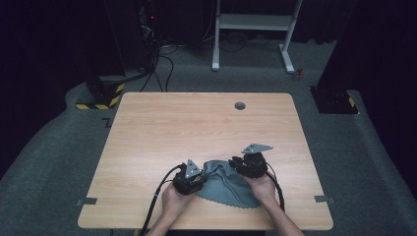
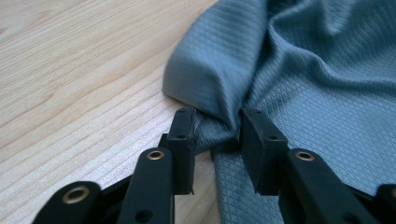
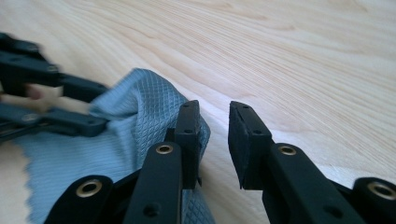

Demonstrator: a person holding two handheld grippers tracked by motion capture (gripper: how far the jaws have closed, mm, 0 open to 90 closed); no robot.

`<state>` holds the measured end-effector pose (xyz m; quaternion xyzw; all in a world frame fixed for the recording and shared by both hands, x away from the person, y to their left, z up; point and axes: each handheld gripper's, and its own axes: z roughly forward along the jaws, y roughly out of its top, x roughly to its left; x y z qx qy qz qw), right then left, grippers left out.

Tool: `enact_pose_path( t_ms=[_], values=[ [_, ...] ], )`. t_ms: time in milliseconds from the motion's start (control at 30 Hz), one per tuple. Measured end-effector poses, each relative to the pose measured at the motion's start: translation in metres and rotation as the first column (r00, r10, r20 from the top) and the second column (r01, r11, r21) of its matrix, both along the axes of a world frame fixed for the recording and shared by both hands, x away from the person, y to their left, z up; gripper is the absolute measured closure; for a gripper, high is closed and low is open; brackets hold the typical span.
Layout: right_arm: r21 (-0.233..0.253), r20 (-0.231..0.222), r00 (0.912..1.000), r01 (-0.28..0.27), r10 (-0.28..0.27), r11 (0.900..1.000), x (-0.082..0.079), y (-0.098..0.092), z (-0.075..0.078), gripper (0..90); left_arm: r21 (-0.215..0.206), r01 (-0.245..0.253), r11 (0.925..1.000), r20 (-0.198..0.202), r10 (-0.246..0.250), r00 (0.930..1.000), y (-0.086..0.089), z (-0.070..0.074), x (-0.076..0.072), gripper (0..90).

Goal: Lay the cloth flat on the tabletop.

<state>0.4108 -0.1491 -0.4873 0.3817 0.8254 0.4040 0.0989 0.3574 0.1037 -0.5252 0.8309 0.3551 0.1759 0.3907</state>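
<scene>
A grey-blue textured cloth (image 1: pixel 228 189) with a zigzag-cut edge lies rumpled on the wooden table (image 1: pixel 196 128) near its front edge. My left gripper (image 1: pixel 199 183) sits at the cloth's left side. In the left gripper view, my left gripper (image 2: pixel 217 116) is shut on a raised fold of the cloth (image 2: pixel 317 93). My right gripper (image 1: pixel 234 162) is at the cloth's far right corner. In the right gripper view, my right gripper (image 3: pixel 215 109) stands narrowly open with bare wood in the gap and the cloth (image 3: pixel 140 107) beside its left jaw. The left gripper (image 3: pixel 100 105) appears there too, blurred.
A round grey cable hole (image 1: pixel 240 105) sits near the table's far edge. Tape marks lie at the front left (image 1: pixel 86 201) and front right (image 1: pixel 323 199). Beyond the table stand a white desk frame (image 1: pixel 253 22) and a yellow-black striped base (image 1: pixel 101 98).
</scene>
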Motion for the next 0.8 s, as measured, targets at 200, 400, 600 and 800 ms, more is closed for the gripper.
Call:
enact_pose_path(
  t_ms=[200,400,600,800],
  values=[
    [0.051,-0.014,0.9975,0.069,-0.069,0.996,0.007,-0.016,0.000,73.1,-0.002,-0.002,1.0000,-0.002,0.002,1.0000,0.000,0.000,0.000,72.6],
    [-0.018,-0.046,0.9975,0.053,-0.054,0.998,0.010,-0.020,-0.006,73.4,-0.004,0.000,1.0000,-0.003,0.000,1.0000,0.000,0.000,0.000,78.3],
    [0.015,-0.061,0.9958,-0.067,0.068,0.998,0.004,0.000,-0.010,71.6,0.003,-0.004,1.0000,0.001,0.004,1.0000,0.001,0.000,0.000,80.0],
    [-0.056,-0.007,0.9649,-0.262,0.262,0.963,-0.030,0.032,-0.009,68.3,-0.008,-0.031,0.9995,-0.003,0.031,0.9995,0.002,0.000,0.001,74.1]
  ],
)
